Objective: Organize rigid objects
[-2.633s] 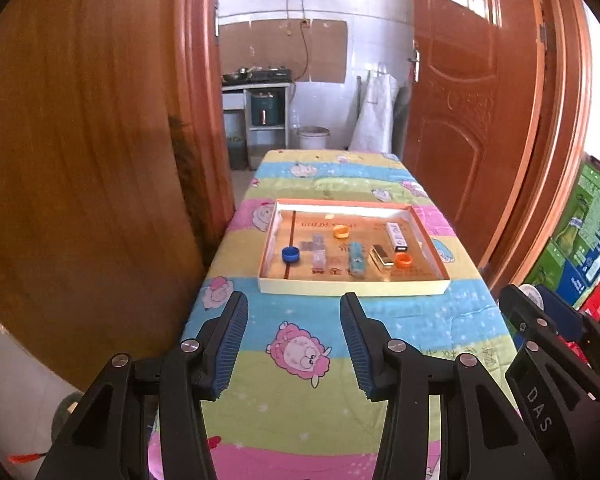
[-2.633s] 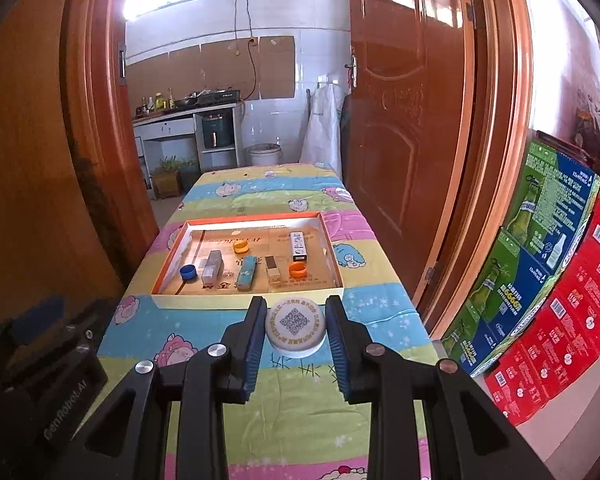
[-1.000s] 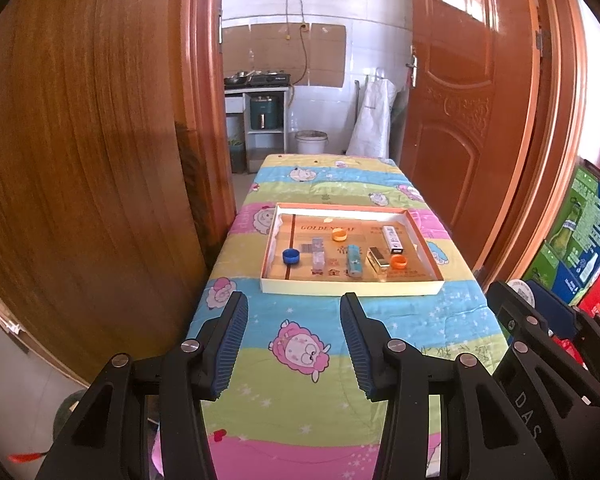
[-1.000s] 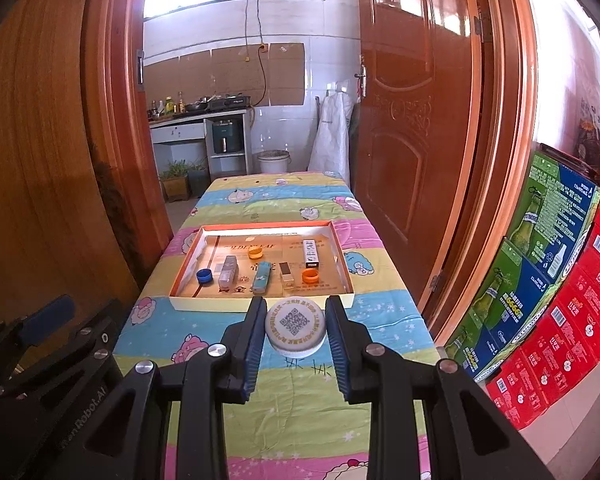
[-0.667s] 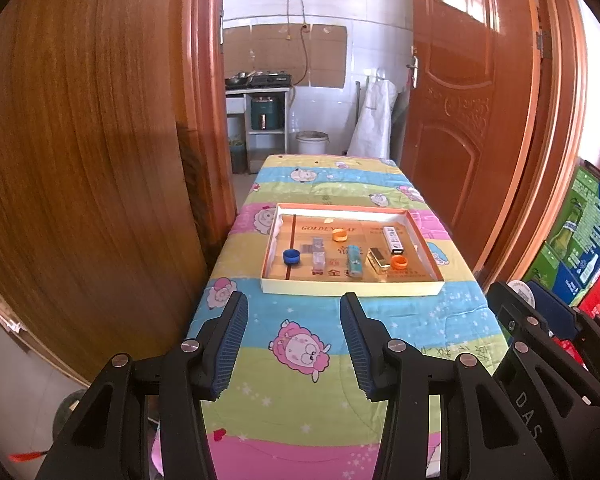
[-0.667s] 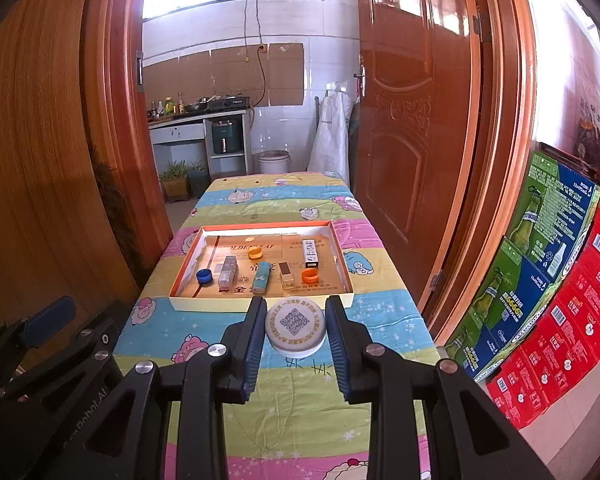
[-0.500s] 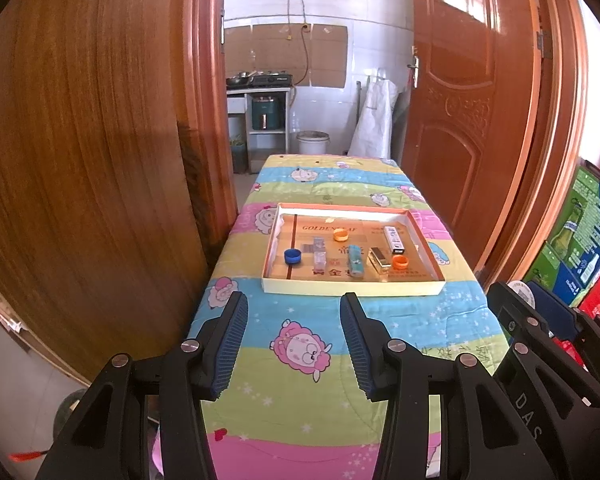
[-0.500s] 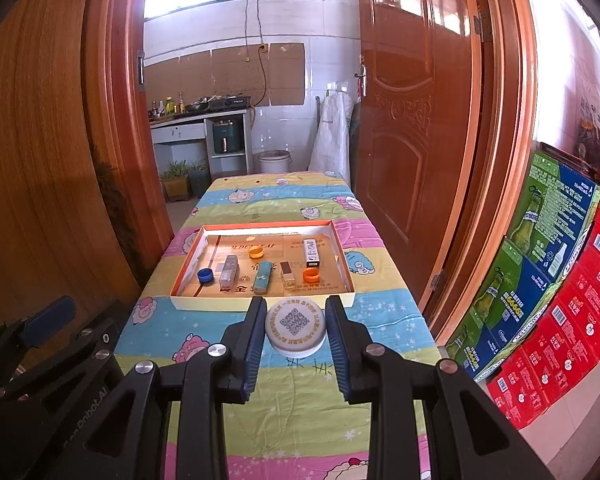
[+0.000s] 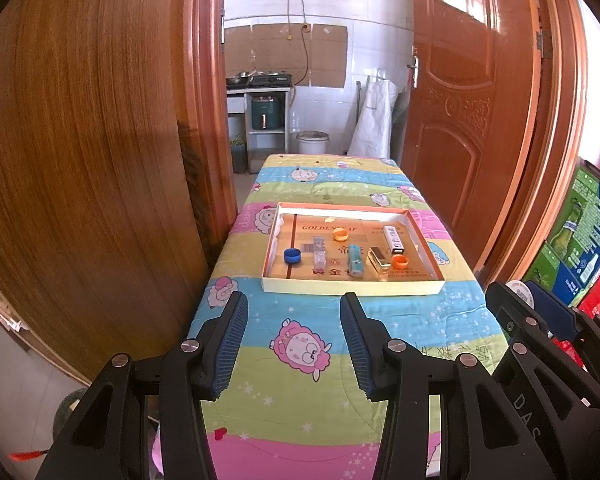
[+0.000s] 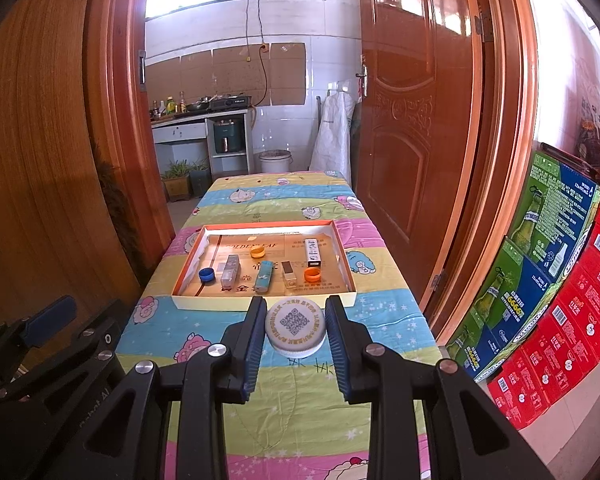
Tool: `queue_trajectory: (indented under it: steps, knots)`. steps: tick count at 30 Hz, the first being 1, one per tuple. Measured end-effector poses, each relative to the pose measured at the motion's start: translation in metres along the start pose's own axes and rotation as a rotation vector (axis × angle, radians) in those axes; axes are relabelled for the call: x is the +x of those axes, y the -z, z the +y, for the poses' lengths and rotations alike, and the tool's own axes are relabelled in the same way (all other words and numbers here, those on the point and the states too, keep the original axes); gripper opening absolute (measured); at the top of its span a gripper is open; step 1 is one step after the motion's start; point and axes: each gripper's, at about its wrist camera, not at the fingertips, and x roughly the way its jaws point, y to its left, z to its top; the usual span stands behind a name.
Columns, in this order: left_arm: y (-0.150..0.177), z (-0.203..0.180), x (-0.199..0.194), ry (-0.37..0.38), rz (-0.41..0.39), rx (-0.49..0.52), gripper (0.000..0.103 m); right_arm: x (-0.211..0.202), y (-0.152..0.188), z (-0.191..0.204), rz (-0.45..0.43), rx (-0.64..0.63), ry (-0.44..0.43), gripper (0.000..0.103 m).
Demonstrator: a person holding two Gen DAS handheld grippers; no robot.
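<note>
Right gripper (image 10: 295, 332) pinching a white cap (image 10: 295, 327) with a square code on top; left gripper (image 9: 294, 340) spread wide with nothing inside. Just ahead of both, a bright cartoon cloth (image 9: 300, 376) on the table. Farther ahead, a shallow box (image 10: 260, 302) holding blue (image 10: 206, 275) and orange caps (image 10: 312, 274) and small cases, nothing blocking the way.

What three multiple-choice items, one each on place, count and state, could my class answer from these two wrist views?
1. Where does the blue cap lie? A) left end of the tray B) right end C) on the tablecloth
2. How many orange caps are in the tray? A) one B) two C) four
3. What is the right gripper doing? A) open, empty B) shut on the white QR-code lid C) pressing the tray

Key: 1 A, it sits leftmost; 2 B, one far, one near; 3 B, both pads press the lid's sides.
</note>
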Motion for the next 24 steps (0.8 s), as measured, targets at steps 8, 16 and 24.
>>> queue_trajectory:
  steps: [8,16,24]
  knots:
    - [0.0013,-0.0009,0.0000,0.004,0.004,-0.002,0.050,-0.0001,0.0001,0.0003,0.000,0.000,0.001,0.030]
    - [0.0032,-0.0005,0.0049,0.019,0.021,-0.006,0.050,-0.0002,0.0000,0.0004,0.001,0.001,0.000,0.030]
    - [0.0035,0.0001,0.0077,0.022,0.023,-0.011,0.050,0.0002,0.0003,0.0011,0.002,0.000,-0.001,0.030]
